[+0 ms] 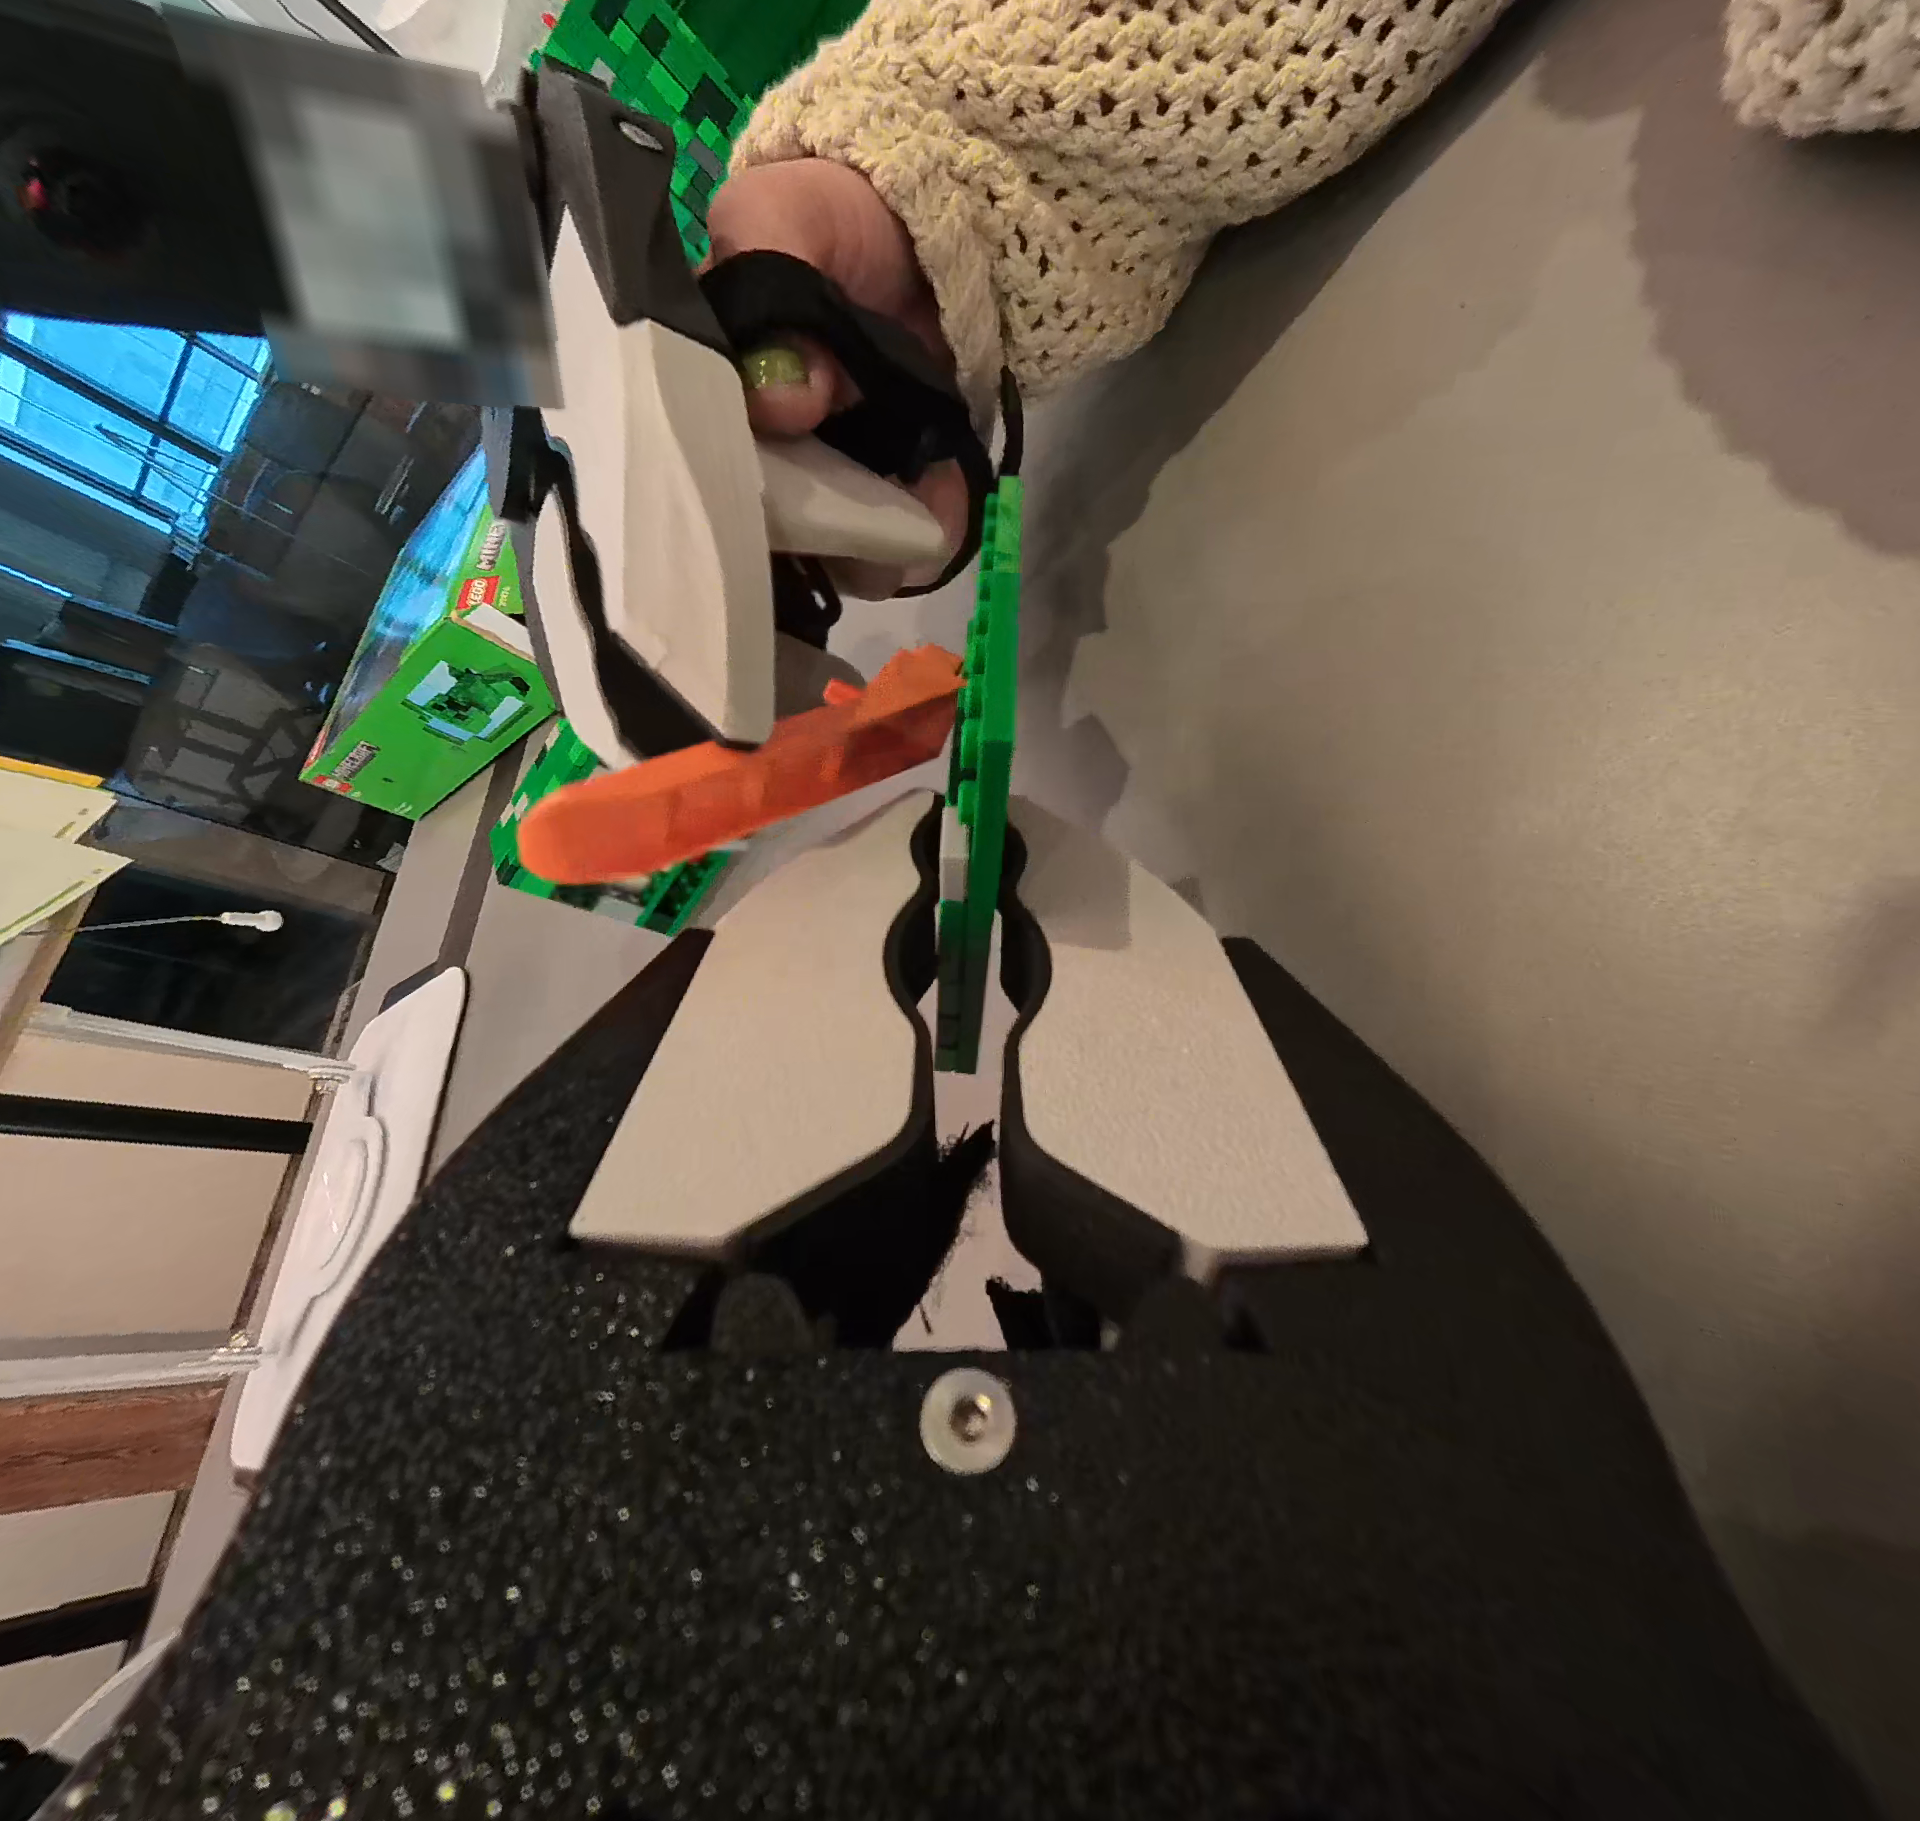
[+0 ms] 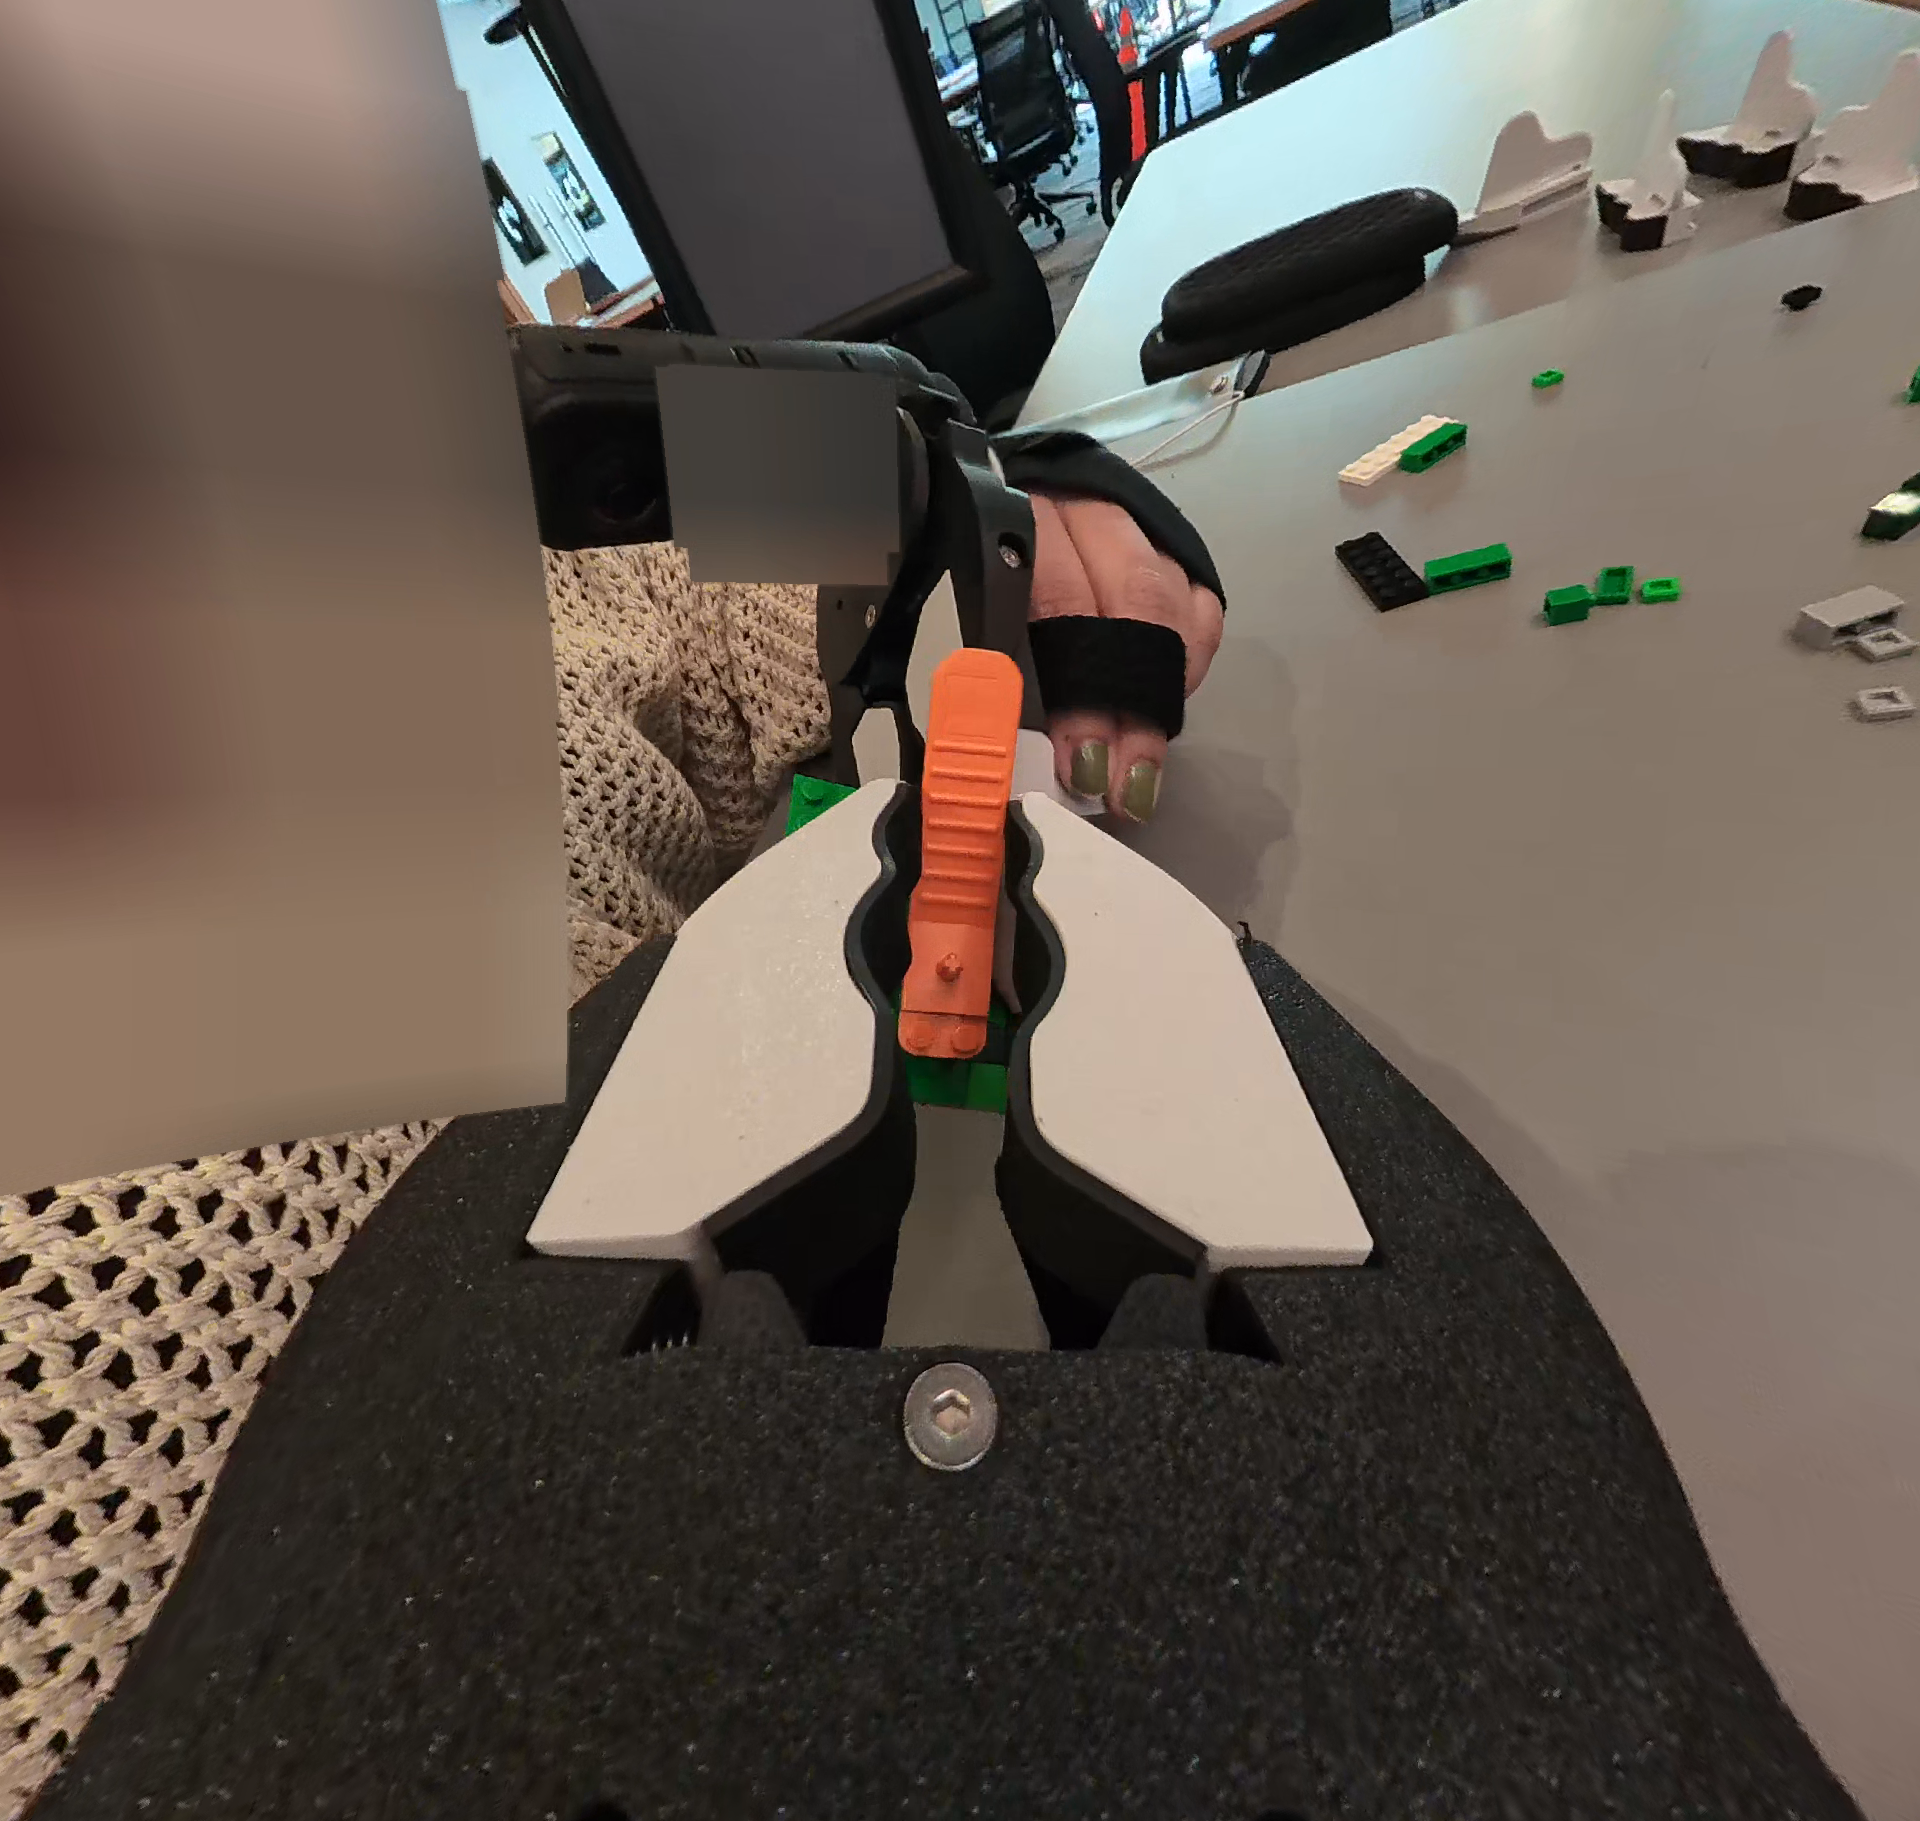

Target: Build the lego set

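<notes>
My left gripper (image 1: 975,826) is shut on a thin green lego plate assembly (image 1: 982,732), held edge-on above the grey table (image 1: 1558,732). My right gripper (image 2: 961,805) is shut on an orange brick separator (image 2: 961,836). In the left wrist view the separator (image 1: 727,795) reaches in from the left, and its tip touches the face of the green plate. In the right wrist view a bit of the green plate (image 2: 956,1085) shows under the separator's near end. The left gripper's black frame (image 2: 987,524) and the hand holding it sit just beyond.
Loose green bricks (image 2: 1465,566), a black plate (image 2: 1377,571), a white plate (image 2: 1382,457) and grey pieces (image 2: 1855,618) lie on the table to the right. A green lego box (image 1: 436,701) and a green built model (image 1: 665,67) stand behind. A monitor (image 2: 748,109) stands at the back. There is about 5 centimeters between the tips of the two grippers.
</notes>
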